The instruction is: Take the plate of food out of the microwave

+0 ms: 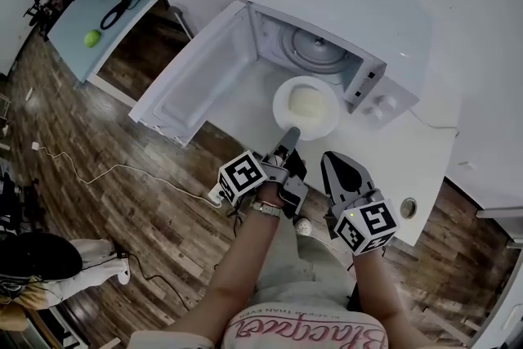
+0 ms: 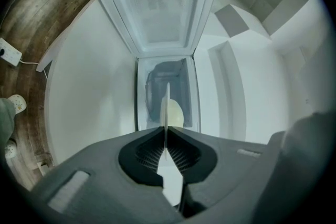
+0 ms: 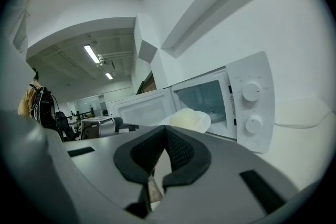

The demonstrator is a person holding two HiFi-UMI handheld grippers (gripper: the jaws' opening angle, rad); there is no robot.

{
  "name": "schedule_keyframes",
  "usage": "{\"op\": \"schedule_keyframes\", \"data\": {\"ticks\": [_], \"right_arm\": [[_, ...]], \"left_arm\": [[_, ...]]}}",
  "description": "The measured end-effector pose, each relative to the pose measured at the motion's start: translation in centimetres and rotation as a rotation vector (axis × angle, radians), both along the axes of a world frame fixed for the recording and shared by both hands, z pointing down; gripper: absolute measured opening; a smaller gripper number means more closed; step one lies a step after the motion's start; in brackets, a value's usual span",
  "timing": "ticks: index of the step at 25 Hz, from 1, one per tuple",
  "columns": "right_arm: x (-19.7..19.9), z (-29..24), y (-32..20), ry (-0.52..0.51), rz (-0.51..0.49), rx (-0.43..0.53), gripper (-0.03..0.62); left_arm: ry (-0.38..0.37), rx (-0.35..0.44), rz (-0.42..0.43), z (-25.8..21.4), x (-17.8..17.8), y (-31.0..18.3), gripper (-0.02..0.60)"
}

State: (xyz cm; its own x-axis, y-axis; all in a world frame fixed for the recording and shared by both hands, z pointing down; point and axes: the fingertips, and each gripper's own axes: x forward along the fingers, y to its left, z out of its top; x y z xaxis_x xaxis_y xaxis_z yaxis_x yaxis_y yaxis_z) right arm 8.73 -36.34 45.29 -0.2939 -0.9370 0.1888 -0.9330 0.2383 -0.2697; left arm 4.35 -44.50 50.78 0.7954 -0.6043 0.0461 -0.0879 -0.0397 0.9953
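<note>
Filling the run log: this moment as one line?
left claw: shut on plate | plate: outside microwave | door: open | right claw: shut, empty

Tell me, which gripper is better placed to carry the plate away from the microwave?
Left, most likely. The left gripper is clamped on the near rim of the plate, in front of the open microwave. The right gripper is shut on nothing, off to the side.

Bright, even light (ceiling strip lights (image 3: pixel 92 54) overhead), soft shadows, dark fisheye-warped edges.
</note>
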Motion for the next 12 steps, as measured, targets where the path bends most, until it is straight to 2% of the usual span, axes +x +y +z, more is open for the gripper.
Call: {"op": "schedule_keyframes", "data": {"ticks": [12], "right_arm": [[0.9, -2.9, 2.9, -0.015, -0.009, 0.049, 0.012]], "left_arm": [[0.006, 0.016, -0.032, -2.4, -0.9, 3.6, 0.020]]}}
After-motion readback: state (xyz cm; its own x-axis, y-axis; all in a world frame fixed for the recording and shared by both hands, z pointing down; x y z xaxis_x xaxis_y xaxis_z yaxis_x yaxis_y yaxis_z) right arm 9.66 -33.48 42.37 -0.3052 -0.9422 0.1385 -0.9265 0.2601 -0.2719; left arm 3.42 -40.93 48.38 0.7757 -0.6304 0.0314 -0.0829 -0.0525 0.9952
